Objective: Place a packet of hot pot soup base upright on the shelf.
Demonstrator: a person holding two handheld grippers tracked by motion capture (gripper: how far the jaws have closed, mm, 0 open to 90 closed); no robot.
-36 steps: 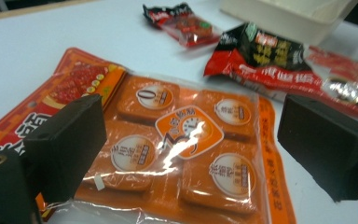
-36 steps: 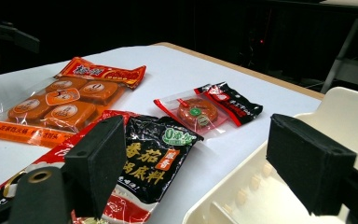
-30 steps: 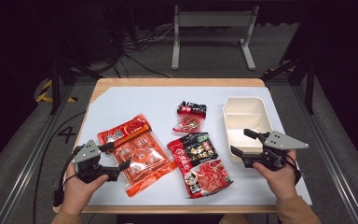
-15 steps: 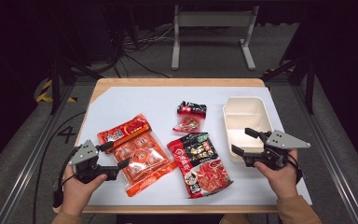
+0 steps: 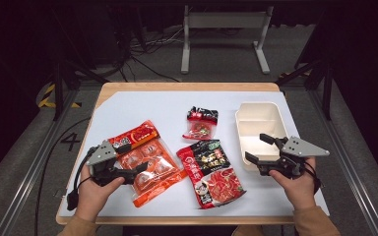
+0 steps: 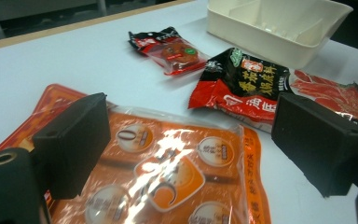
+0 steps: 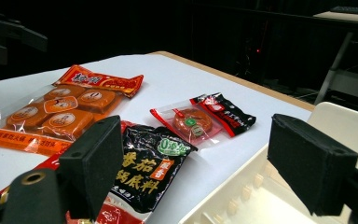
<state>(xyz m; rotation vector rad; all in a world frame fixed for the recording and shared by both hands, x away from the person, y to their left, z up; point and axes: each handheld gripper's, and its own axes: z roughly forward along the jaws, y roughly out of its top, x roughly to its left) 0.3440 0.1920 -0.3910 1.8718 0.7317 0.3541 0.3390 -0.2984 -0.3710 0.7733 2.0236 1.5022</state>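
Left gripper (image 5: 140, 169), jaws spread, is hovering over the orange snack pack (image 5: 145, 160), left of the cream tray (image 5: 258, 128). Right gripper (image 5: 258, 150), also spread, is hanging at the tray's near edge.

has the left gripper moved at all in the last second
No. The left gripper hovers at the same spot over the orange packet's near-left edge.

The orange clear-fronted plastic snack pack (image 6: 168, 172) shines glossy and crinkled, the cream plastic tray (image 5: 256, 123) looks smooth and matt, and the white tabletop sheet (image 5: 142, 108) is matt over a light wooden edge
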